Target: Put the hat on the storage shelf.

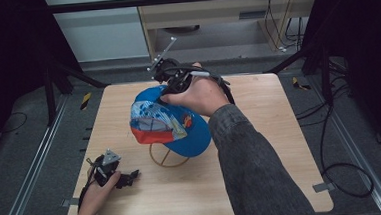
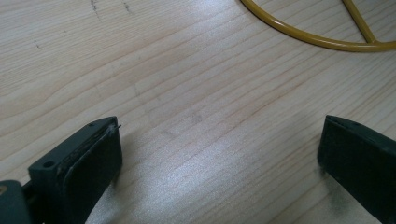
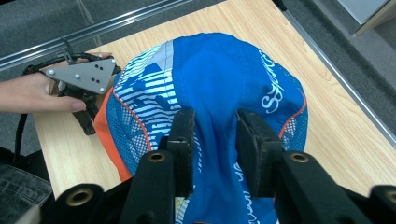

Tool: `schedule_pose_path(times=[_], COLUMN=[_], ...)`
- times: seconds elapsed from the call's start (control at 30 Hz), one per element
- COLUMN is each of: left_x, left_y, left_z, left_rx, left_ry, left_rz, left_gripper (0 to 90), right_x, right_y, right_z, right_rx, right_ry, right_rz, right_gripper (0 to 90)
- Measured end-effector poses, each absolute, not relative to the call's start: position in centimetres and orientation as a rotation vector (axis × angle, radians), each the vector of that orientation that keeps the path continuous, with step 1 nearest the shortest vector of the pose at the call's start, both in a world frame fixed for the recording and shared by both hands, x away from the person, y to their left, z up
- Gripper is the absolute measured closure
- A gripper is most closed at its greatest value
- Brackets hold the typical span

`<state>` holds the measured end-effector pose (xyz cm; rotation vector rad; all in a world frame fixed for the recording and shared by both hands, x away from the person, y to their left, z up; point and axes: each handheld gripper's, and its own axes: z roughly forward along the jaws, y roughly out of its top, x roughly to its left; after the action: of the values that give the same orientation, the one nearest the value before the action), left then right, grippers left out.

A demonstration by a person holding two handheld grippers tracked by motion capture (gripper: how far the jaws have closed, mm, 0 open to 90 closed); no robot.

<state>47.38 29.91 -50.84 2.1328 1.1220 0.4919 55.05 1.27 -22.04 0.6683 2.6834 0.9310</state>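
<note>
A blue cap (image 1: 179,123) with a striped panel and an orange brim edge sits on a yellow wire stand (image 1: 168,161) at the middle of the table. My right gripper (image 1: 176,78) comes down on the cap's far side. In the right gripper view its jaws (image 3: 215,135) stand a little apart, with a ridge of the cap's blue cloth (image 3: 219,70) between them that the pads do not squeeze. My left gripper (image 1: 132,176) rests on the table near the front left, its jaws (image 2: 219,158) wide apart over bare wood. The stand's ring (image 2: 317,39) lies just beyond them.
The wooden table (image 1: 261,158) has bare surface to the right of and in front of the cap. Metal rails run along both sides. Cables lie on the floor at the right (image 1: 343,173). A person's left hand (image 3: 32,91) holds the left gripper (image 3: 86,79) beside the cap's brim.
</note>
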Motion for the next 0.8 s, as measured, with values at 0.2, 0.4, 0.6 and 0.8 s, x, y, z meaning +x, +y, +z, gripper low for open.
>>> schedule_pose_path(times=[0.2,0.4,0.6,0.8], left_x=[47.4,47.4,47.4,47.4], left_y=[29.9,29.9,29.9,29.9], left_z=[-50.8,-50.9,-50.8,-50.8], left_rx=[2.135,2.129,2.133,2.133], left_ry=[1.119,1.122,1.118,1.118], left_rz=[0.495,0.495,0.493,0.491], left_gripper=[0.0,0.0,0.0,0.0], right_x=[54.6,54.2,53.8,53.7], right_y=[0.5,-0.7,-2.4,-4.3], right_z=[-21.9,-21.9,-21.9,-22.2], right_rx=[0.676,0.690,0.718,0.770], right_ry=[2.667,2.636,2.567,2.502], right_rz=[0.942,0.942,0.970,0.991], right_gripper=[56.7,43.5,26.6,12.1])
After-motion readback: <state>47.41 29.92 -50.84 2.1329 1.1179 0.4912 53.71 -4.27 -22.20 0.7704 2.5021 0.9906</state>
